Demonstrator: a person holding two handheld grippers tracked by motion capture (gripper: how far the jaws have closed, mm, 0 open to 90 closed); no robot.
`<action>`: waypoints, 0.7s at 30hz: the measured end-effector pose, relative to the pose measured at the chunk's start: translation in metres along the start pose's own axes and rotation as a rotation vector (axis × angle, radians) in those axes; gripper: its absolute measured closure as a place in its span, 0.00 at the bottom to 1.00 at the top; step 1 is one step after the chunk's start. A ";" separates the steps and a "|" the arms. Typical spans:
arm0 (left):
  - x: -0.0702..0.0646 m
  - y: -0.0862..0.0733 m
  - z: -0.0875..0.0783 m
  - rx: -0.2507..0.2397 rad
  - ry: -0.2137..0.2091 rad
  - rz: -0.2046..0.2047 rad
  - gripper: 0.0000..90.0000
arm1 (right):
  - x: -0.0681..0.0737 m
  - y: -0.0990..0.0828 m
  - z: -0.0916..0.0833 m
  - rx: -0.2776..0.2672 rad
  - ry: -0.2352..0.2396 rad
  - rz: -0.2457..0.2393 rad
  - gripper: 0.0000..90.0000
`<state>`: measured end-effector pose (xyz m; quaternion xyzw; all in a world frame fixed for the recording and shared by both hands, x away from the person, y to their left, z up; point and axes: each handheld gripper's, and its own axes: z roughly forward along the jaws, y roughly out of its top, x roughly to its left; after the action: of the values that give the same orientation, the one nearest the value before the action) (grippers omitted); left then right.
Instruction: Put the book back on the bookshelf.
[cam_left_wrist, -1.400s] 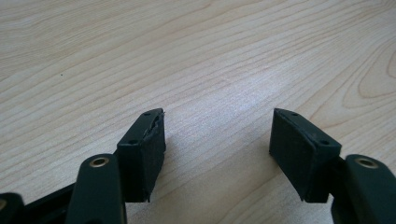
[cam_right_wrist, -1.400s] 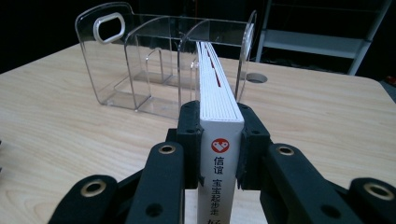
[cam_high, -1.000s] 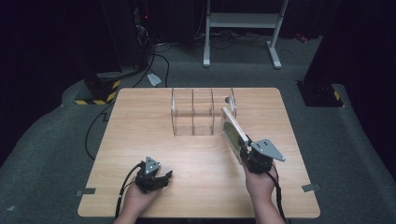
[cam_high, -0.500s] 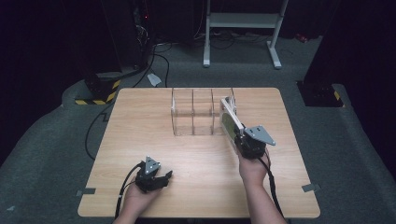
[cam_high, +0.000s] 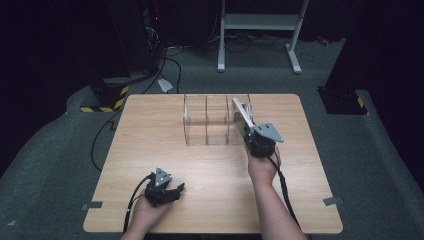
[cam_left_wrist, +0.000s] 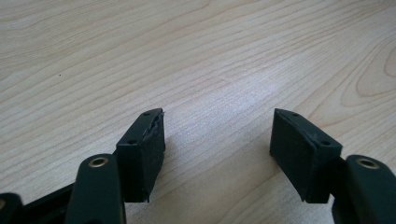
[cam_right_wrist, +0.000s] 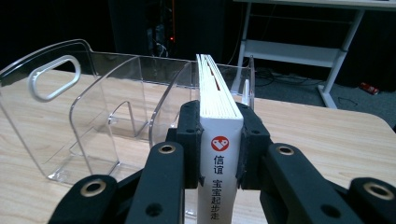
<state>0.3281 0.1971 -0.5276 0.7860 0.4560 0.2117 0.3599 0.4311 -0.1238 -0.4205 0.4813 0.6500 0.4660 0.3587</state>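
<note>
Book (cam_right_wrist: 219, 121) in right gripper (cam_right_wrist: 219, 144) — clear rack (cam_right_wrist: 93, 116) alongside

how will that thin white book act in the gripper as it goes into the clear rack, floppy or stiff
The thin white book probably stays stiff: its board-like pages stand straight beyond the right gripper. Pinched only at the spine end, it may pivot or sag. The clear acrylic rack looks light and might slide if nudged.

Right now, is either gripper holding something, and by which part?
The right gripper clamps a book by its spine end. The left gripper is open, holding nothing.
</note>
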 end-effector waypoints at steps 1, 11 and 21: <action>0.000 0.000 0.000 0.000 -0.001 0.000 0.39 | 0.000 0.001 0.002 0.002 -0.001 0.003 0.84; 0.000 0.000 0.000 -0.001 -0.001 -0.001 0.39 | -0.002 0.003 0.016 0.015 -0.018 0.006 0.84; 0.000 0.000 0.000 -0.001 -0.001 0.001 0.39 | -0.002 0.002 0.024 0.018 -0.031 -0.001 0.84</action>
<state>0.3282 0.1972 -0.5277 0.7862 0.4552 0.2119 0.3602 0.4545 -0.1192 -0.4262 0.4914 0.6487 0.4526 0.3645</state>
